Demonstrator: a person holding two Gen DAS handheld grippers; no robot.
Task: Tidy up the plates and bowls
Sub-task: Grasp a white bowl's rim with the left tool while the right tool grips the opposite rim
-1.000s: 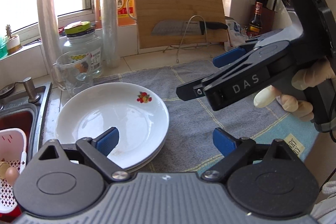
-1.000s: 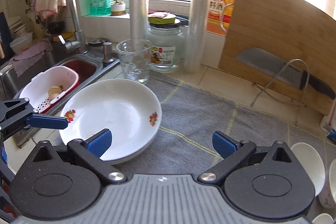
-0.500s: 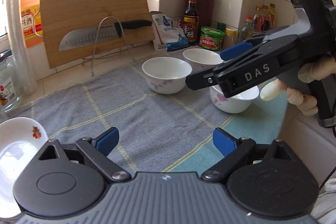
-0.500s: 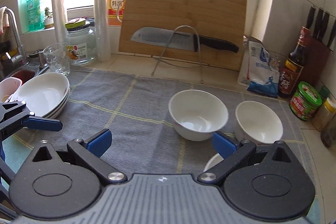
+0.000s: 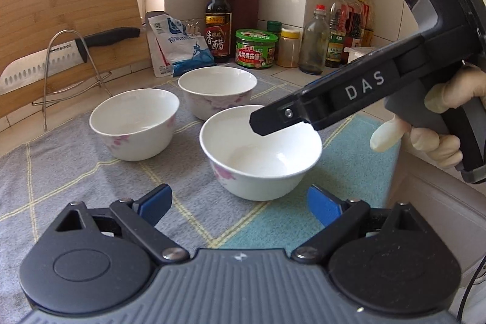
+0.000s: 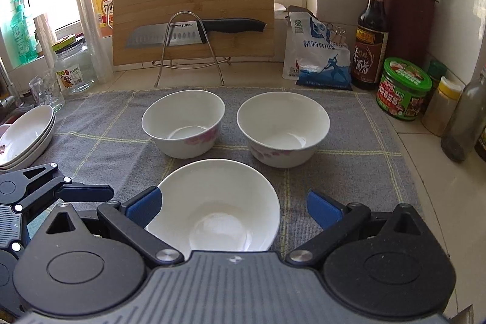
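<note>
On the grey checked towel (image 6: 91, 141) three empty white bowls sit apart: nearest bowl (image 6: 212, 208), left bowl (image 6: 183, 123), right bowl (image 6: 282, 128). Stacked plates (image 6: 25, 138) lie far left. The left gripper (image 5: 240, 202) and right gripper (image 6: 232, 204) gape, holding nothing.

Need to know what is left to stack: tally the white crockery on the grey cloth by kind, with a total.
White ceramic bowls with pink flowers: 3
White shallow plates, stacked at the cloth's left edge: 3, as far as the rims show
Total: 6
</note>
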